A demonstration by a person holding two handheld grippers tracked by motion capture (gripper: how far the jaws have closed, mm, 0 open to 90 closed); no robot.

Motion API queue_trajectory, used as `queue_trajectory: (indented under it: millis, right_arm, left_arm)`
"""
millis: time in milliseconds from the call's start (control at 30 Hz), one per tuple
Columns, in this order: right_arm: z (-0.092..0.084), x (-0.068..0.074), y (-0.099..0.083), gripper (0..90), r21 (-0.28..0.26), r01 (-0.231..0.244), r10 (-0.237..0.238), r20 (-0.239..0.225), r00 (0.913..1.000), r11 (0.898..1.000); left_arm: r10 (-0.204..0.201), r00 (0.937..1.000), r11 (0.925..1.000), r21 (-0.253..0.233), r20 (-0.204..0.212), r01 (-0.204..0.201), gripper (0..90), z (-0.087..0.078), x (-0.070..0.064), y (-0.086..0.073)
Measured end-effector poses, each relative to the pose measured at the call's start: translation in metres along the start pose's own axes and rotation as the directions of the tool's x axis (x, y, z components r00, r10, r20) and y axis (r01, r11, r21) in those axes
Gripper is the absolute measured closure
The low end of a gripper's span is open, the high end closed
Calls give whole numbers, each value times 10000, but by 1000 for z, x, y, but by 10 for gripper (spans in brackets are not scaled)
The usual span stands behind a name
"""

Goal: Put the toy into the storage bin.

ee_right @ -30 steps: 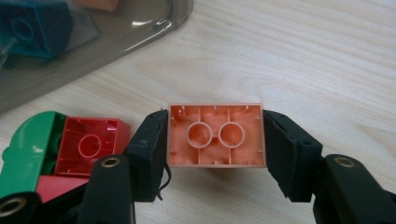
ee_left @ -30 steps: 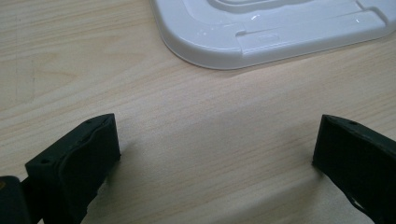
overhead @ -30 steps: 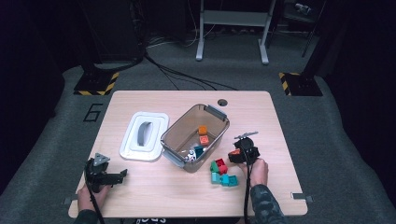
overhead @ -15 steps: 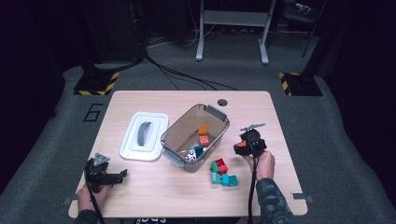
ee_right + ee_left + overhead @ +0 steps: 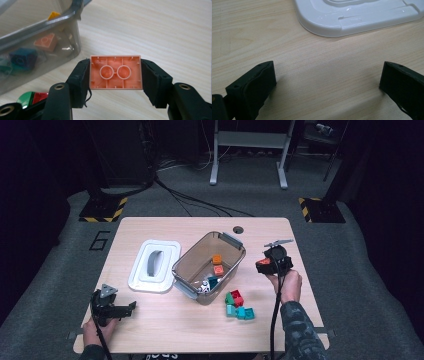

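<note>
Jaws of right gripper point(image 5: 115, 75) clamped on one orange brick point(image 5: 115, 72) — left gripper point(image 5: 327, 82) jaws wide, empty.

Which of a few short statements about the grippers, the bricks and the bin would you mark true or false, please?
1. The right gripper holds an orange brick. True.
2. The left gripper clamps the white lid. False: its jaws stand open over bare table.
3. The clear bin is empty. False: bricks lie inside.
4. Loose bricks lie on the table beside the bin. True.
5. The lid sits on the bin. False: it lies beside it.
</note>
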State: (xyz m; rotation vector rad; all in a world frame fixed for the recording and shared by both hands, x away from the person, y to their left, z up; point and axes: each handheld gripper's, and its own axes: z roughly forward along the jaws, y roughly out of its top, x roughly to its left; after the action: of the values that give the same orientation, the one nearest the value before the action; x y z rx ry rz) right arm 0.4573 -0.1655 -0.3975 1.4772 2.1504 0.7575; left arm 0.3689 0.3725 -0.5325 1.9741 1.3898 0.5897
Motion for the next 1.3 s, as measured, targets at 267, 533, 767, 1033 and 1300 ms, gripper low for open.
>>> queue_trajectory:
  millis: [267,533,767,1033,1300]
  right_arm:
    - [-13,2,23,432,-447,135,-139,-105,9998,9989]
    - [-14,20,48,432,-675,579,-603,-333,9976,9960]
    - [-7,40,62,431,-717,1113,-1158,-615,9914,9912]
    - [11,63,68,431,-443,1261,-1306,-1183,9844,9910]
    - [25,80,68,430,145,1597,-1557,-1531,9759,9871]
  left_arm:
    - [105,9999,9999,111,28,-106,3,-1,1,0]
    - [117,9999,9999,93,15,-117,3,-1,1,0]
    - [110,9999,9999,88,20,-110,3,-1,1,0]
    - [56,10000,10000,78,42,-56,3,0,0,0]
    - [-23,10000,10000,-11,24,23,4,0,0,0]
